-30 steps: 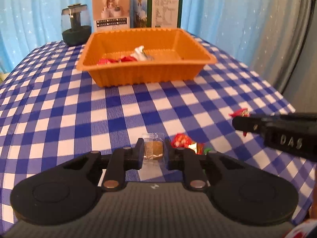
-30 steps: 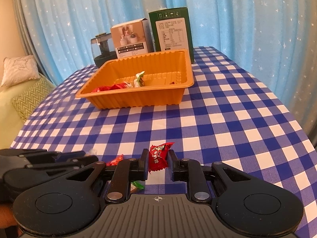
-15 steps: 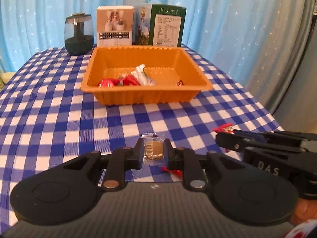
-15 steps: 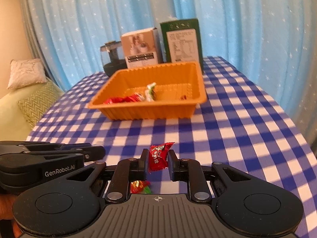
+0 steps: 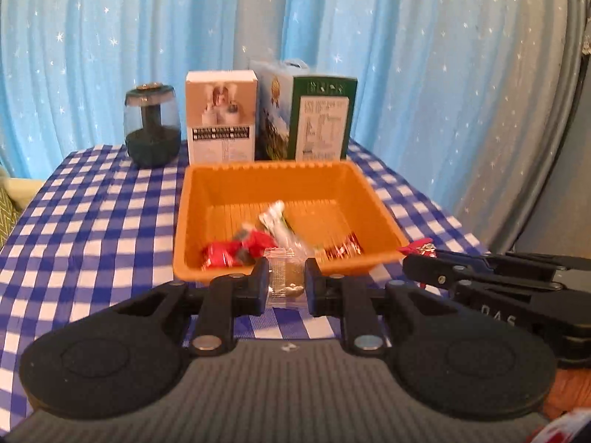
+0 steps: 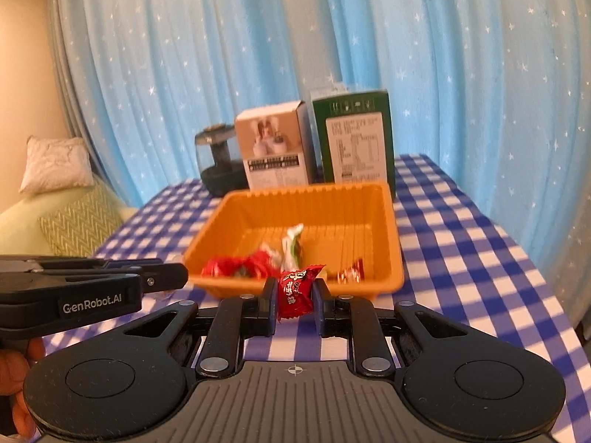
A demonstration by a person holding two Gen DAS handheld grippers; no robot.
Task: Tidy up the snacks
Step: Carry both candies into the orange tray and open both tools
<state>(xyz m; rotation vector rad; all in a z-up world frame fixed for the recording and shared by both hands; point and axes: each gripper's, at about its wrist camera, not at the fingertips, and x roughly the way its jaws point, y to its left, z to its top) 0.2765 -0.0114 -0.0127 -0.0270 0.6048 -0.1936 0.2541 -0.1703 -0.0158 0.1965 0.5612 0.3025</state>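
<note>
Carry on toward tray (image 5: 376,206) at twelve o'clock, left gripper (image 5: 286,284) jaws pinching clear sweet (image 5: 286,277), right gripper (image 6: 294,304) jaws pinching red sweet (image 6: 295,289); clear the near rim before letting go

Orange tray (image 5: 373,199) holds red (image 5: 236,249) and white wrapped snacks (image 5: 275,217).

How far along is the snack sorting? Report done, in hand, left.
Done: several wrapped snacks already lie in the orange tray. In hand: left gripper is shut on a clear packet, right gripper on a red candy, both short of the tray. Left: dropping both in; no loose snacks show.
</note>
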